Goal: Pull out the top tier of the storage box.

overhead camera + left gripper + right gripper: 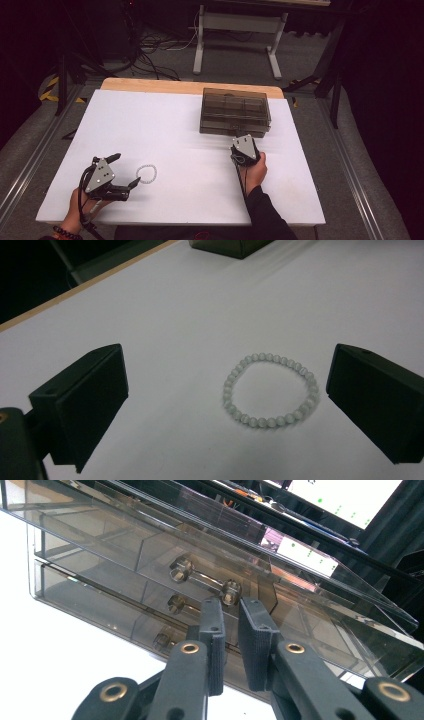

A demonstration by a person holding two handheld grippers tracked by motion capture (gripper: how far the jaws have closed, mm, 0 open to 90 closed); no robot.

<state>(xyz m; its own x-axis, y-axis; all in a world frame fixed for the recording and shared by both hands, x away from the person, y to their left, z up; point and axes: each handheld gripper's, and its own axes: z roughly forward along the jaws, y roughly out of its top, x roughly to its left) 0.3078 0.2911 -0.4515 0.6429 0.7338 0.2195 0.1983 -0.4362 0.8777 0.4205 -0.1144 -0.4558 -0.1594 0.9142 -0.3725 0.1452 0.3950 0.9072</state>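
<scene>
Plainly, the left tongs [225, 405] stood spread wide, their two blocky matt-black jaws apart with nothing pinched. The bracelet [270, 390], a ring of small, round, pale milky beads, lay flat on the white tabletop [190, 315] between those jaws, nearer the right-hand one in the left gripper view and touching neither. In the high view the same bracelet [146, 173] showed as a small pale loop just ahead of the left tongs [127, 171], which carried a grey three-cornered plate on top.

The right tongs [231, 630] were nearly pressed together, a narrow slot left between their ribbed black pads, and the pictures gave no firm sign of anything pinched there. Straight before them stood the drawer box [125, 575], a smoky, see-through plastic case with flat walls, sharp edges and inner dividers. A slim metal bar handle [202, 578] with two round knob ends sat on its front just above the jaw tips; whether the tips touched the box could not be told. From above, the drawer box [235, 111] was a rectangular grey-brown block immediately beyond the right tongs [243, 146], well apart from the bracelet.

No readable writing or brand appeared on any item. The tabletop's far edge was bare light wood.
</scene>
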